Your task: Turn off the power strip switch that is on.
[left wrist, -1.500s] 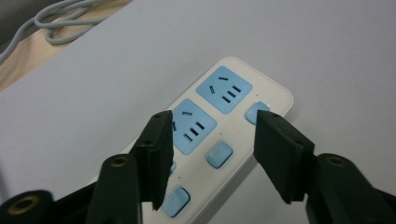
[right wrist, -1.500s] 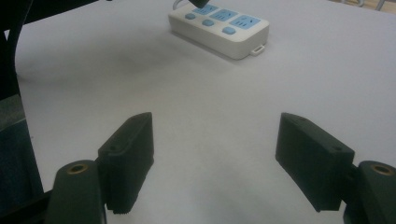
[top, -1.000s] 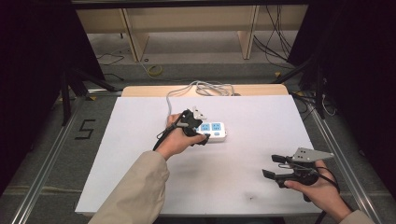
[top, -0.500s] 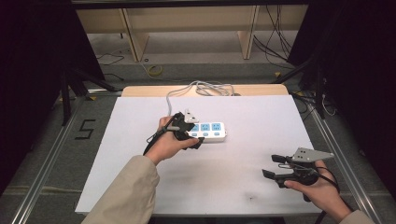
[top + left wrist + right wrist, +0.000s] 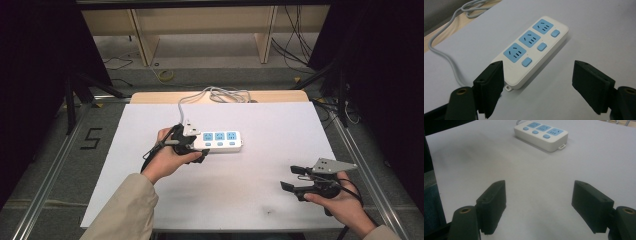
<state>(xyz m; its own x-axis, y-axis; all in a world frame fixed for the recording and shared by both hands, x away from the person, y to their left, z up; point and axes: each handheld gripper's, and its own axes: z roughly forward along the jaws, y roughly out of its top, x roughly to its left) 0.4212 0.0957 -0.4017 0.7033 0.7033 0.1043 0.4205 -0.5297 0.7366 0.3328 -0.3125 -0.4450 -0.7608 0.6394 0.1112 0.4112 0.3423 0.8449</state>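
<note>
A white power strip (image 5: 221, 140) with three blue sockets and three blue switches lies flat in the middle of the white table (image 5: 250, 200). My left gripper (image 5: 197, 146) sits at the strip's left end, open. In the left gripper view the strip (image 5: 531, 48) stretches away ahead of the left gripper (image 5: 537, 85), its near end just by the left jaw, and neither pad presses on it. My right gripper (image 5: 289, 178) rests near the front right of the table, open and empty. In the right gripper view the strip (image 5: 541, 135) lies far beyond the right gripper (image 5: 539, 205).
The strip's grey cord (image 5: 210, 95) runs back and coils at the far wooden table edge (image 5: 150, 97); it also curves past at the left of the left gripper view (image 5: 444, 55). Wooden shelving (image 5: 200, 25) stands behind the table.
My left gripper has drawn back to the left off the strip, uncovering its left socket. The right gripper has stayed where it was.
</note>
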